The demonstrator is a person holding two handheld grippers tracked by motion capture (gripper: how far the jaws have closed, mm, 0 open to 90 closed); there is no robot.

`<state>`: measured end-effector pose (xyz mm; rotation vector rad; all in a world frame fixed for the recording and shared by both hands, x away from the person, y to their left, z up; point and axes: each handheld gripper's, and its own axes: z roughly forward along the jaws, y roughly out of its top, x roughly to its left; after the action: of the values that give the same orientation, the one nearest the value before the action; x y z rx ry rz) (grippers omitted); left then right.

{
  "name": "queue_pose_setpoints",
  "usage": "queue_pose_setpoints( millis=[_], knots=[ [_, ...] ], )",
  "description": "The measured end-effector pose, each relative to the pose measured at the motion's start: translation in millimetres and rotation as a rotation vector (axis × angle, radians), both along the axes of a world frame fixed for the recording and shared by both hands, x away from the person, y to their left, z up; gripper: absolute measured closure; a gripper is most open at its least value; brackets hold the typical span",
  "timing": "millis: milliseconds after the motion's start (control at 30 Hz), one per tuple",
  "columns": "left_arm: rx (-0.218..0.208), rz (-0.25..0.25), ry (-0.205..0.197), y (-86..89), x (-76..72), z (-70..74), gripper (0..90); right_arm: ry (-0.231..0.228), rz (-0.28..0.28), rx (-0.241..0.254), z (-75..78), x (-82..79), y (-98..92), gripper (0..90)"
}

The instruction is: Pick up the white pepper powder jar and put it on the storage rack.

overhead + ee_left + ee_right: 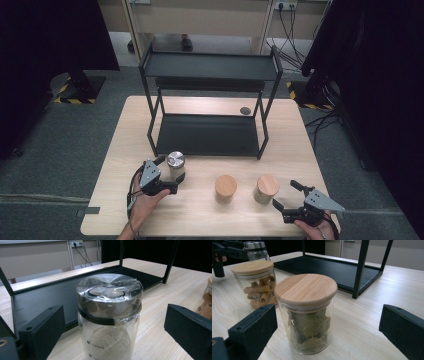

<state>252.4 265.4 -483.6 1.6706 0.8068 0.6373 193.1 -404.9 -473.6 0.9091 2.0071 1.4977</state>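
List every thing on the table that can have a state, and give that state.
Metal-lid jar: upright, lidded, between open jaws.
Middle wooden-lid jar: upright, lidded.
Right wooden-lid jar: upright, lidded.
Rack: both shelves bare.
Left gripper: open.
Right gripper: open.

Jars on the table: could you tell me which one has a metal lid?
The jar between the left tongs, nearest the black shelf; the other two jars have wooden lids.
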Motion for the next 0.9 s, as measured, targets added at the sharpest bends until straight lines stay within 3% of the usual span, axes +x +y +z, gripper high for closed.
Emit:
queue_pose_setpoints(
  millis=[567,767,900],
  knots=[
    [0.037,0.003,0.013,-7.1,11.5,1.7,9.6,0.001,-0.001,0.003,0.0,-0.3,-0.6,1.9],
    [0.053,0.013,0.034,-8.6,15.4,2.2,15.7,-0.004,-0.003,0.002,0.2,-0.8,-1.3,1.9],
    [0.058,0.002,0.043,-9.6,17.2,2.7,26.9,-0.004,-0.003,0.003,0.2,-0.8,-1.4,2.0]
  ],
)
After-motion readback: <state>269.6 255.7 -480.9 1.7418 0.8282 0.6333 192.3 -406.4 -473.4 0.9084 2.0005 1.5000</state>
